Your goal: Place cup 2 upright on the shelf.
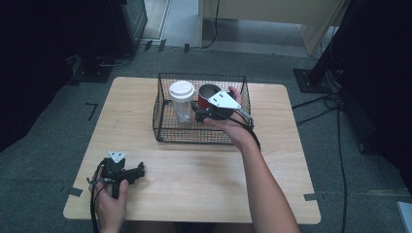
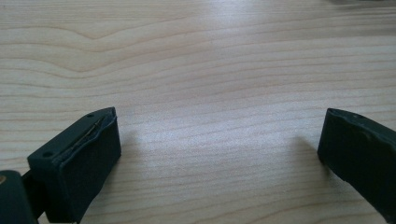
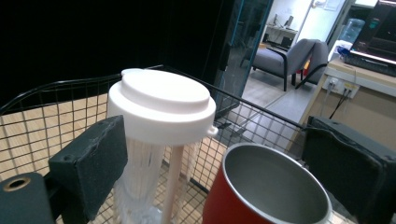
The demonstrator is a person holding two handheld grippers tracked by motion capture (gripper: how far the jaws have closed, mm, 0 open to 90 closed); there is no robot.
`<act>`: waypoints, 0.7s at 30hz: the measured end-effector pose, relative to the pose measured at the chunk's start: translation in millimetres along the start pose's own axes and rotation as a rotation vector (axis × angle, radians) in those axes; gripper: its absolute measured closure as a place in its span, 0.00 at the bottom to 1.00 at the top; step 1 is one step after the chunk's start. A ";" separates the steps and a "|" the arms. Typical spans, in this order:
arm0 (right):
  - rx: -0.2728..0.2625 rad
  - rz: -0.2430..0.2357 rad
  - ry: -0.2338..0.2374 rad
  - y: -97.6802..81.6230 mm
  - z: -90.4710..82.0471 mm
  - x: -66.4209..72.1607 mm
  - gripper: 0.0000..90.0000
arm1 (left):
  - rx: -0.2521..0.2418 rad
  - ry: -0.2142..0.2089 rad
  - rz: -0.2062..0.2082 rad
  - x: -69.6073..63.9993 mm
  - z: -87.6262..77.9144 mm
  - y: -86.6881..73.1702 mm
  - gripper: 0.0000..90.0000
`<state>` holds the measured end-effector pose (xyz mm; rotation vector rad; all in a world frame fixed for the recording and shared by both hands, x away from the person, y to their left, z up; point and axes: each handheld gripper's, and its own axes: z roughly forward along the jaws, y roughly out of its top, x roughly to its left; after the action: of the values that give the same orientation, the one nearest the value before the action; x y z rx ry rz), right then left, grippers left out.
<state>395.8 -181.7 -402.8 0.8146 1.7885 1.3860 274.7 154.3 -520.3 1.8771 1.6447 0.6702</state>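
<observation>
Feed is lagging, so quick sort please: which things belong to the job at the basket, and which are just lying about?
In the job:
right gripper, at the basket
red cup
lidded clear cup
wire basket

Lying about:
left gripper, resting open on the table
floor cables

The high view looks forward and down from above the near edge of the desk [image 1: 194, 184]. The left gripper view sits very close over bare desk wood at near left. The right gripper view looks closely into the wire basket [image 3: 56, 100], shared with the high view.
</observation>
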 end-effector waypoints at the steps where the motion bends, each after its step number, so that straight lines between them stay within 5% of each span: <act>1: 0.006 0.002 -0.005 -2.4 -8.5 -1.3 0.08 | 0.000 0.000 -0.001 -0.1 0.0 0.0 0.00; 21: -0.005 0.036 -0.040 -27.3 -87.4 -6.5 0.08 | -0.004 0.000 -0.004 -0.3 0.3 -0.1 0.00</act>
<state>324.5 -238.5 -414.1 0.8701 1.7464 1.3874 274.8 154.0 -520.6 1.8709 1.6457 0.6709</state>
